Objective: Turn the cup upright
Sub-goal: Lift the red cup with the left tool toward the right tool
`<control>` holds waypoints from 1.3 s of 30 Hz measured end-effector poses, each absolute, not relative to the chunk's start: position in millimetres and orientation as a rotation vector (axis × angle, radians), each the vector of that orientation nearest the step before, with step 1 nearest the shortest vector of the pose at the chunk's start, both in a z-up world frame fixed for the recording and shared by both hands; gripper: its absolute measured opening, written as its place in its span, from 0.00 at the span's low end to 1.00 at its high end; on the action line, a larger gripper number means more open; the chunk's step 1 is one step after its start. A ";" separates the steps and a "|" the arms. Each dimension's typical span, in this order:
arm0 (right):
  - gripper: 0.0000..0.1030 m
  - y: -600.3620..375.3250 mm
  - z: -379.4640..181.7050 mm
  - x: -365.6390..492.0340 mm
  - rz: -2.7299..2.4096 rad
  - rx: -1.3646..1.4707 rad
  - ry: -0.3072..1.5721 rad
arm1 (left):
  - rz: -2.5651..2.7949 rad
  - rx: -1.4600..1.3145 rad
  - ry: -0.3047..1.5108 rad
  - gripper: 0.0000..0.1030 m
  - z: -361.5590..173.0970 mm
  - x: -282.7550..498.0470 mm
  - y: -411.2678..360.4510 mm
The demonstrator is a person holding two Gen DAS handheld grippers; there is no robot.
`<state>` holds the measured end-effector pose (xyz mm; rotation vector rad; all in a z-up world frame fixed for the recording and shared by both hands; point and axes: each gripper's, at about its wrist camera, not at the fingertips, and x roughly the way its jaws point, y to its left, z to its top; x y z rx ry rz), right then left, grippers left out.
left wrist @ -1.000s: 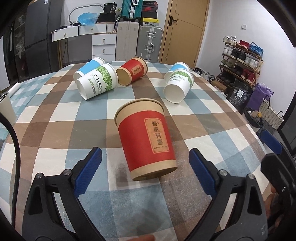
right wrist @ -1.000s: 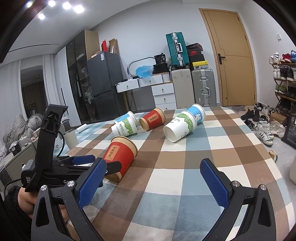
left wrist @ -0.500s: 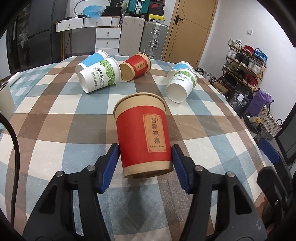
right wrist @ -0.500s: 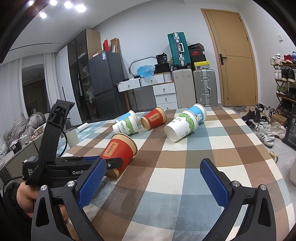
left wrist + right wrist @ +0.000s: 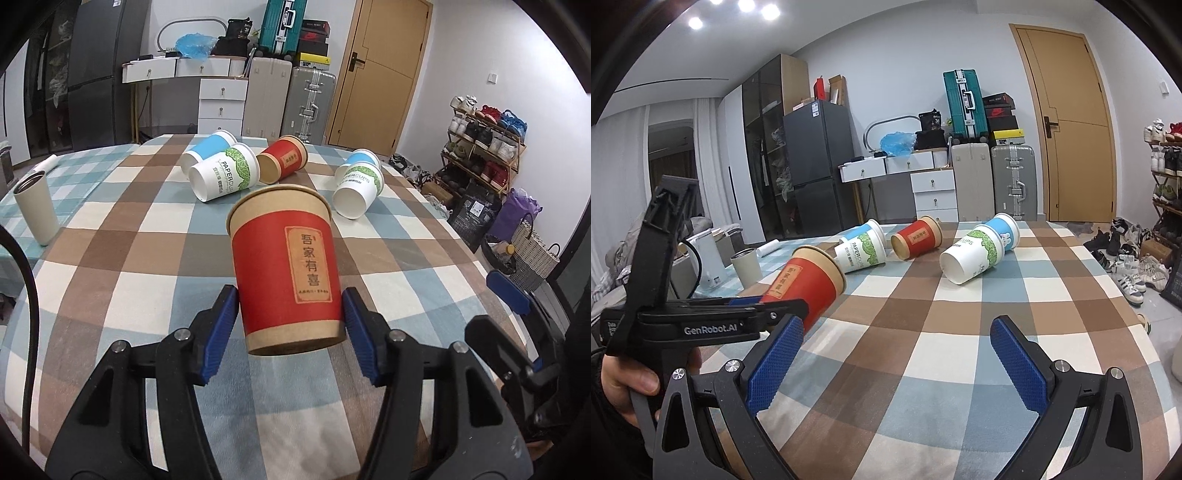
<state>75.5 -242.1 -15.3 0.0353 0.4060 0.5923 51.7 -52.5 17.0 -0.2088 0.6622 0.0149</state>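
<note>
While the right gripper (image 5: 894,354) gapes wide over the checked tabletop (image 5: 960,332), the left gripper (image 5: 290,321) pinches the red paper cup (image 5: 284,273) near its kraft base, lifted and tilted between ribbed blue fingers (image 5: 221,332).

The red paper cup (image 5: 286,266) held in the left hand-held gripper (image 5: 288,325) carries a tan vertical label with the dark characters 吾家有喜 and a line of smaller print beneath them, too small to read. A white cup with green leaves (image 5: 223,177) lying on the tabletop (image 5: 110,236) reads PAPERCUPS along its side, with smaller characters beside it that are illegible. A second white and green cup (image 5: 356,188) shows PAPERCUPS too. In the right wrist view, the black body of the left hand-held gripper bears GenRobot.AI (image 5: 711,328) in white lettering. A black bag (image 5: 932,123) on the drawer unit shows the number 38.
</note>
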 end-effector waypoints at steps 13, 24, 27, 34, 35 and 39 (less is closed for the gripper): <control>1.00 -240.6 -16.7 60.4 0.614 0.028 0.399 | 0.005 -0.215 0.671 0.54 6.9 2.5 -65.9; 1.00 -244.2 -18.5 62.9 0.606 0.038 0.418 | -0.007 -0.202 0.704 0.54 -12.9 -6.8 -88.5; 1.00 -244.4 -19.2 63.8 0.602 0.035 0.420 | -0.009 -0.192 0.711 0.54 -15.2 -4.3 -90.2; 1.00 -244.3 -19.2 63.9 0.601 0.035 0.420 | -0.029 -0.213 0.724 0.54 -20.4 1.4 -87.3; 1.00 -244.3 -19.1 63.9 0.602 0.035 0.420 | -0.028 -0.214 0.724 0.54 -20.5 1.8 -86.5; 1.00 -244.4 -19.0 64.0 0.602 0.035 0.420 | -0.038 -0.199 0.720 0.58 -19.4 1.9 -86.6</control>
